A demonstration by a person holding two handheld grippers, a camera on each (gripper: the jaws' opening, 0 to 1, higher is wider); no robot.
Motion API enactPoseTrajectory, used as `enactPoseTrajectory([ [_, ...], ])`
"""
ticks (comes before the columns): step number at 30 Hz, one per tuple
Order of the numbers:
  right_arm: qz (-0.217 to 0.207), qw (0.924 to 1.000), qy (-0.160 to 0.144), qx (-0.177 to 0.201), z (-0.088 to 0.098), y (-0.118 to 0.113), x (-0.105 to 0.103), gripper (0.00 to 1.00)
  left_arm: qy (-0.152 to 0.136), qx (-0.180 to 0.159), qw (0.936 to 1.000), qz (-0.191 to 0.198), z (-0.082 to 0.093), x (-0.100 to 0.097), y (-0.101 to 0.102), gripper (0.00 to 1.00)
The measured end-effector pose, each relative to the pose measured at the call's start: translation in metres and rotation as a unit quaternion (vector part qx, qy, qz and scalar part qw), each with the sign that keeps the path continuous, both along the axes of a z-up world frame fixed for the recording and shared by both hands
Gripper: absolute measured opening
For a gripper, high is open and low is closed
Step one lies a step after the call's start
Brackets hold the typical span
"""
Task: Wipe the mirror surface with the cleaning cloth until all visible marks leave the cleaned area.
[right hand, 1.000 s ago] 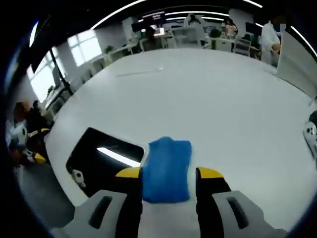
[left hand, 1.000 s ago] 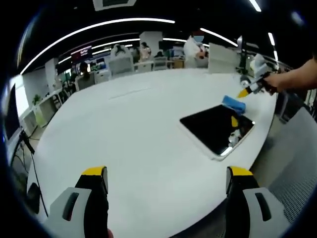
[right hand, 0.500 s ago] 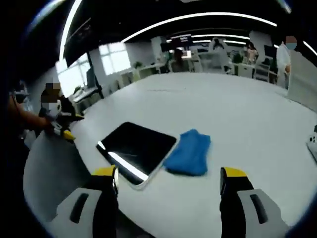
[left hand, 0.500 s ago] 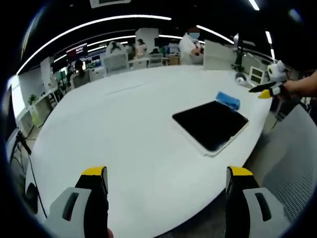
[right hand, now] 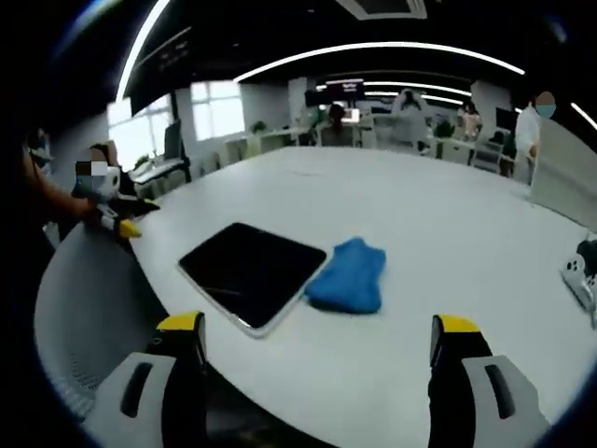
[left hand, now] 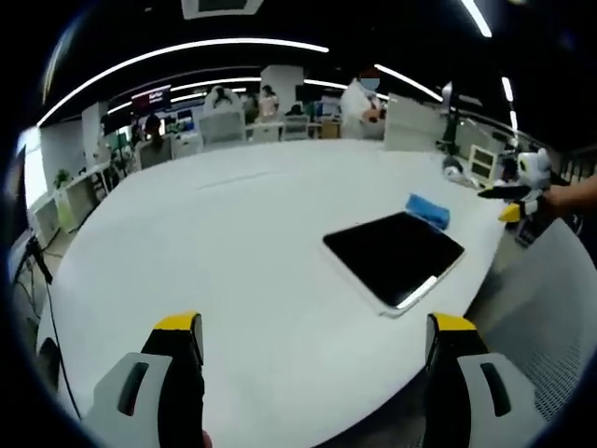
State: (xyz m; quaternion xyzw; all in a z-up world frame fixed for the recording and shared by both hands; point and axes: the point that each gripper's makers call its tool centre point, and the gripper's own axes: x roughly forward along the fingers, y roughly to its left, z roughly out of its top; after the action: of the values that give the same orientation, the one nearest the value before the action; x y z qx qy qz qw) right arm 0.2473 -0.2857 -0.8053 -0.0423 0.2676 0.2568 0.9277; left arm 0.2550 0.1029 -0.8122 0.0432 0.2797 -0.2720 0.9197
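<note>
Cleaning cloth now lies released beside the mirror; your right gripper has backed off, both grippers' fingers apart, wiping seemingly finished.

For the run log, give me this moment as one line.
left gripper: open, empty | right gripper: open, empty | blue cleaning cloth: on white table, touching mirror edge | mirror: flat near table edge

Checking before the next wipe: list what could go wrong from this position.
1. The mirror lies close to the table's edge; a hard push could slide it off.
2. The cleaning cloth lies loose beside the mirror and both grippers are open and clear of it, so the right gripper may regrasp it poorly and wipe unevenly.
</note>
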Motion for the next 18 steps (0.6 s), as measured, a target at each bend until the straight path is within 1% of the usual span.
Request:
enactPoseTrajectory([
  [1, -0.008, 0.9999, 0.004, 0.011, -0.001, 0.000, -0.001, 1.00, 0.002, 0.002, 1.0000, -0.004, -0.001, -0.001, -0.001, 0.99],
  [2, -0.012, 0.9998, 0.003, 0.015, -0.001, -0.001, -0.001, 1.00, 0.005, 0.005, 0.9999, -0.009, -0.003, -0.003, -0.002, 0.99],
  [3, -0.012, 0.9998, 0.004, 0.017, -0.001, -0.001, -0.002, 1.00, 0.002, 0.006, 0.9999, -0.013, -0.001, -0.003, -0.005, 0.99],
  [7, -0.002, 0.9999, 0.009, 0.006, -0.006, 0.000, -0.005, 1.00, -0.006, -0.002, 0.9999, -0.011, 0.003, 0.000, -0.006, 0.99],
  [10, -0.004, 0.9998, 0.018, 0.009, -0.011, 0.000, -0.006, 1.00, -0.014, -0.011, 0.9998, -0.009, 0.006, -0.002, -0.005, 0.99],
  [12, -0.005, 0.9995, 0.030, 0.004, -0.016, -0.001, -0.007, 1.00, -0.016, -0.014, 0.9998, -0.003, 0.008, 0.000, -0.005, 0.99],
  [14, -0.004, 0.9995, 0.029, 0.015, -0.012, 0.002, -0.007, 1.00, -0.017, -0.017, 0.9997, -0.003, 0.009, 0.002, -0.006, 0.99],
  [15, -0.002, 0.9995, 0.027, 0.015, -0.010, 0.004, -0.007, 1.00, -0.016, -0.017, 0.9997, -0.005, 0.009, 0.001, -0.006, 0.99],
  [16, 0.007, 0.9998, 0.019, 0.009, -0.007, 0.006, -0.007, 1.00, -0.015, -0.017, 0.9997, -0.008, 0.008, 0.001, -0.007, 0.99],
  [18, 0.009, 0.9997, 0.021, 0.002, -0.008, 0.005, -0.008, 1.00, -0.015, -0.017, 0.9997, -0.008, 0.008, -0.001, -0.007, 0.99],
])
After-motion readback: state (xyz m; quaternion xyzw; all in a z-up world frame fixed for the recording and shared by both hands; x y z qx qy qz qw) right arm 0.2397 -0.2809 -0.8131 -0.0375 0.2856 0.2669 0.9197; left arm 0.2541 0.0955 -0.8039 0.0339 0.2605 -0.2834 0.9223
